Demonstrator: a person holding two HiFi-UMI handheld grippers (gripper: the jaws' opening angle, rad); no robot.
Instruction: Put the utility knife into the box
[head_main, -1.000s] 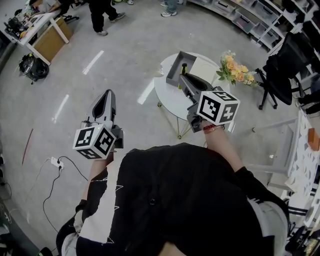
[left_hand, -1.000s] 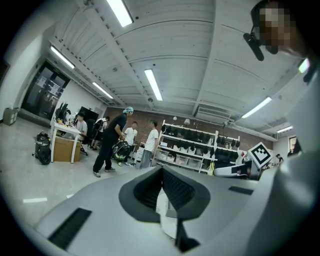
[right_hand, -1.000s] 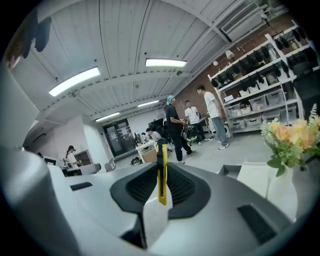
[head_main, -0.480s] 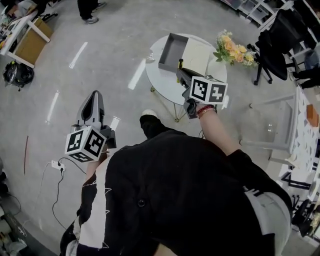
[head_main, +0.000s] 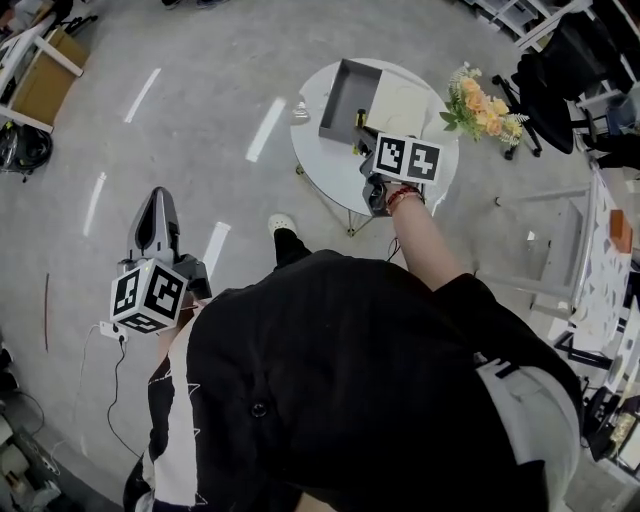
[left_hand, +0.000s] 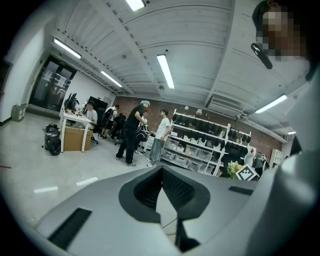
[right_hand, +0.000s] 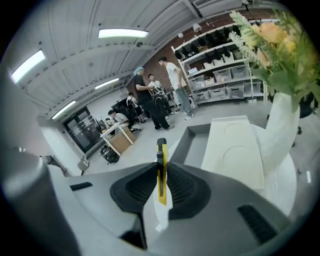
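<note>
A yellow utility knife (right_hand: 161, 175) stands upright between the jaws of my right gripper (right_hand: 161, 167), which is shut on it, and its black tip pokes out above the jaws. In the head view the right gripper (head_main: 366, 137) reaches over the round white table (head_main: 318, 160), with its tips just at the near end of the open grey box (head_main: 338, 100). The right gripper view shows the grey box (right_hand: 192, 136) straight ahead, beyond the knife. My left gripper (head_main: 156, 200) hangs over the floor at the left, shut with nothing between its jaws (left_hand: 161, 172).
A white flat piece (right_hand: 235, 150) lies in the box's right part. A white vase (right_hand: 280, 135) of orange and yellow flowers (head_main: 488, 112) stands at the table's right edge. Black chairs (head_main: 560, 80) are beyond it. People stand by shelves (left_hand: 135, 132) far off.
The right gripper with the knife has come closer to the box on the table. The left gripper has dropped down and to the left. A shoe now shows near the table.
</note>
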